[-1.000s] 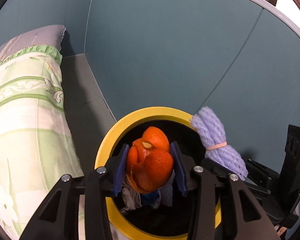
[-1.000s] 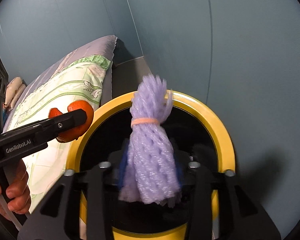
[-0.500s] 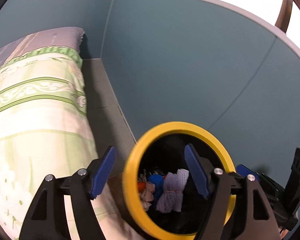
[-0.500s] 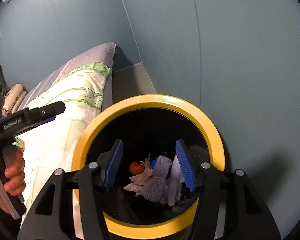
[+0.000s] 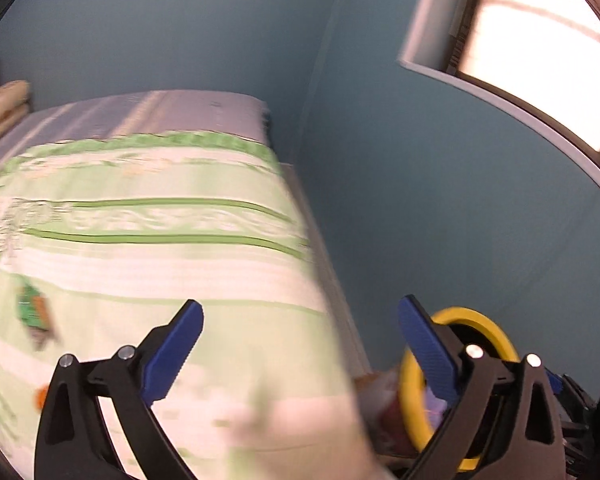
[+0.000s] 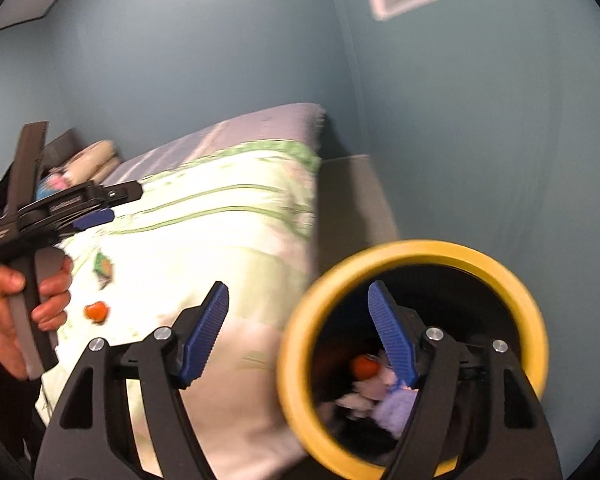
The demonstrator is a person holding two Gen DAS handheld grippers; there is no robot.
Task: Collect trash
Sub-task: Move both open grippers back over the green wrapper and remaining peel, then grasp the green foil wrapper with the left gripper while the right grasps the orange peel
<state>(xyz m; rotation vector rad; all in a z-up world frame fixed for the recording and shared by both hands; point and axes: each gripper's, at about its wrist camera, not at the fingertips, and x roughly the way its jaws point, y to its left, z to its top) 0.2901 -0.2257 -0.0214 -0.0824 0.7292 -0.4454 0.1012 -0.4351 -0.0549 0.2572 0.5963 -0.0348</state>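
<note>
A bin with a yellow rim [image 6: 420, 248] stands beside the bed; orange peel [image 6: 364, 366] and a purple foam net [image 6: 396, 408] lie inside with other scraps. My right gripper [image 6: 297, 332] hangs over the bin's left edge, jaws opening with nothing between them. My left gripper [image 5: 300, 344] is over the quilt, jaws opening wide and empty, with the bin [image 5: 496, 332] at its lower right. A green and orange wrapper [image 6: 103, 266] and a small orange scrap [image 6: 97, 312] lie on the quilt. The wrapper [image 5: 33, 312] shows blurred in the left wrist view. The left gripper [image 6: 119, 204] appears at the left.
The bed carries a green and white quilt [image 5: 159, 240] over a grey sheet, with pillows [image 6: 91, 160] at its head. Blue walls close in behind and to the right, and a window [image 5: 540, 40] sits high up. A hand [image 6: 27, 292] grips the left gripper's handle.
The left gripper let the orange peel fall into the bin and the right one dropped the purple net there. Both have since opened, risen and swung left towards the bed.
</note>
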